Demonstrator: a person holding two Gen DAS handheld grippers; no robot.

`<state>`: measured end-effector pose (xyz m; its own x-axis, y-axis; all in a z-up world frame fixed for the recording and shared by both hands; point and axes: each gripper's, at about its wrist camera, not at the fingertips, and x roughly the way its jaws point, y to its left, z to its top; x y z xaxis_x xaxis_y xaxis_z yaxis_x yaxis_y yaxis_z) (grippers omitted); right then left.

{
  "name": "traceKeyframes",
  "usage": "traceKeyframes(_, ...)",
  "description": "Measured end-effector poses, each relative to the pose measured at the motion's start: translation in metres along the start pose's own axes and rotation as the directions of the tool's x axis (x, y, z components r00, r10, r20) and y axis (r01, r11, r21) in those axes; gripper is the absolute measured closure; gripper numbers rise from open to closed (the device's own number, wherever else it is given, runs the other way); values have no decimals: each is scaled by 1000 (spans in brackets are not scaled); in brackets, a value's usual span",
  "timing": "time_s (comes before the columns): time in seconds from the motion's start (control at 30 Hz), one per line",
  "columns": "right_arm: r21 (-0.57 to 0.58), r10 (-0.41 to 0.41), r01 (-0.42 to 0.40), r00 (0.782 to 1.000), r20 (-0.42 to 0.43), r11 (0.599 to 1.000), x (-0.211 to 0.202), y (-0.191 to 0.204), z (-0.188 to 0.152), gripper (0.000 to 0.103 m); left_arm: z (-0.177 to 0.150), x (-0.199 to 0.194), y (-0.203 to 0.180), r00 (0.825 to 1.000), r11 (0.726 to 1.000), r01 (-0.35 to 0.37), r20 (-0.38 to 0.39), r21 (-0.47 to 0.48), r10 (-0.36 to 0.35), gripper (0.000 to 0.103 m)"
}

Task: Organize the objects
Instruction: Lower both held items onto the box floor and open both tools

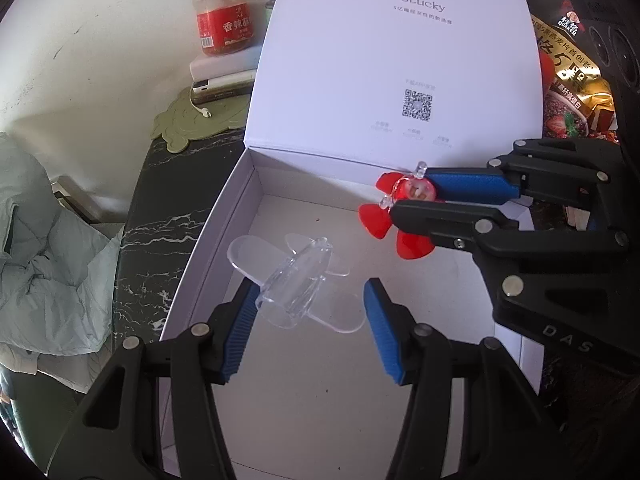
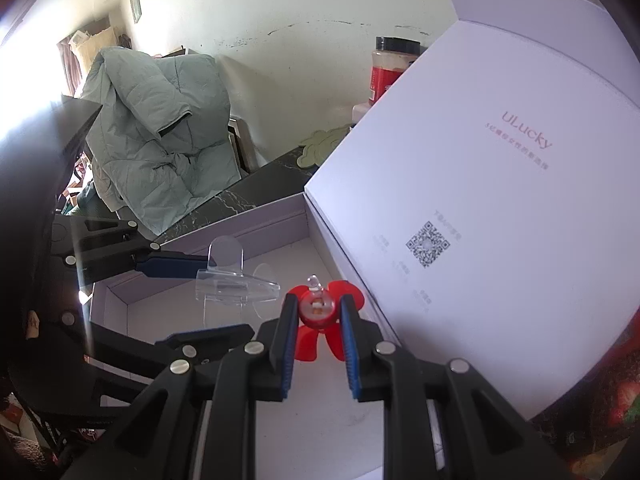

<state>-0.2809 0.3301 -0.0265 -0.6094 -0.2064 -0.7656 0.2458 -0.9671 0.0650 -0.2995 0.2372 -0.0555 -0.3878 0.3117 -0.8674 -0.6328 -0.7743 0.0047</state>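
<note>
A white box [image 1: 208,232] with its lid [image 1: 400,60] standing open sits on a dark marble table. A clear plastic toy plane [image 1: 296,280] lies or hangs just above the box floor, between the spread blue pads of my left gripper [image 1: 310,300], which is open; the left pad is at its tail. My right gripper [image 2: 318,312] is shut on a red toy with petal-like blades [image 2: 316,310] and holds it over the box near the lid. It also shows in the left wrist view [image 1: 404,200]. The clear plane shows in the right wrist view [image 2: 236,284].
A red-labelled jar [image 1: 222,20] stands on a white power bank [image 1: 224,80] by a green mat [image 1: 196,124] at the back left. Snack bags [image 1: 572,92] lie right of the box. A grey-green jacket [image 2: 156,132] hangs left of the table.
</note>
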Motion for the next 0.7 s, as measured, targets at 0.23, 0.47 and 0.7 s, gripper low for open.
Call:
traceKeyframes(0.23, 8, 8, -8, 1000, -20, 1000, 11, -2, -3, 83, -1, 15, 7, 999, 1000, 4, -53, -29, -5, 50)
traceKeyframes(0.47, 17, 3, -2, 998, -61, 1000, 24, 0, -7, 83, -5, 24, 9, 996, 999, 3, -89, -41, -7, 50)
traceKeyframes(0.7, 6, -18, 19, 995, -98, 1000, 35, 2, -11, 83, -6, 30, 13, 994, 999, -7, -112, -53, 1, 50)
